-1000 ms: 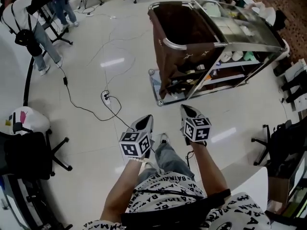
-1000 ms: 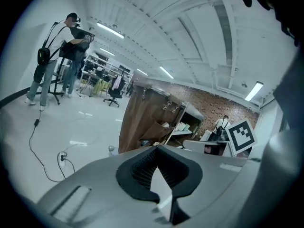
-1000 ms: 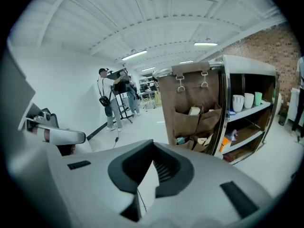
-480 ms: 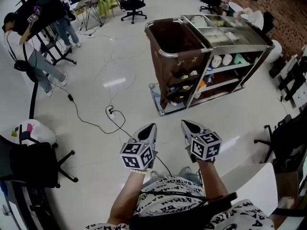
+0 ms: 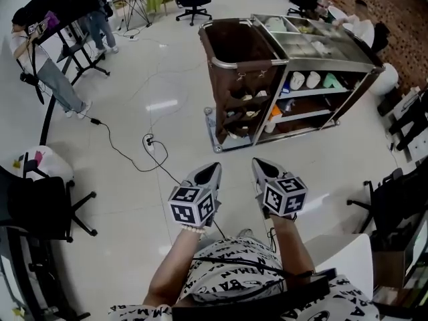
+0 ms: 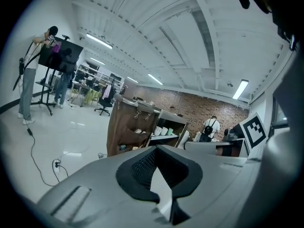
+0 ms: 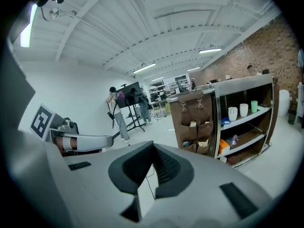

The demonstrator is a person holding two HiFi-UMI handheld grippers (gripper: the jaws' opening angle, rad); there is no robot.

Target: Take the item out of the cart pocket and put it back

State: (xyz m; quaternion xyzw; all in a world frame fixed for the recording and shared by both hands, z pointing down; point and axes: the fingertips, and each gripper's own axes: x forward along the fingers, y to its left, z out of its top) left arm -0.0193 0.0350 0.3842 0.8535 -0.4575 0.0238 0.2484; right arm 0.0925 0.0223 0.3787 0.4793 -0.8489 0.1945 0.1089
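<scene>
A metal service cart (image 5: pixel 319 51) stands a few steps ahead, with a brown fabric bag on its near end. Brown pockets (image 5: pixel 242 107) hang on the bag's side, and small items show in them. They also show in the left gripper view as pockets (image 6: pixel 129 130) and in the right gripper view as pockets (image 7: pixel 199 127). My left gripper (image 5: pixel 212 171) and right gripper (image 5: pixel 259 166) are held side by side in front of my body, well short of the cart. Both are shut and empty, the left gripper (image 6: pixel 157 147) and the right gripper (image 7: pixel 153 144) alike.
A power strip with a long cable (image 5: pixel 148 141) lies on the floor between me and the cart. A black office chair (image 5: pixel 41 214) is at my left, another chair (image 5: pixel 394 202) and a white table (image 5: pixel 348 251) at my right. People (image 5: pixel 45 69) stand at the far left.
The head view has swung, so the cart now sits a little further up and left. Both grippers stay shut, side by side in front of me.
</scene>
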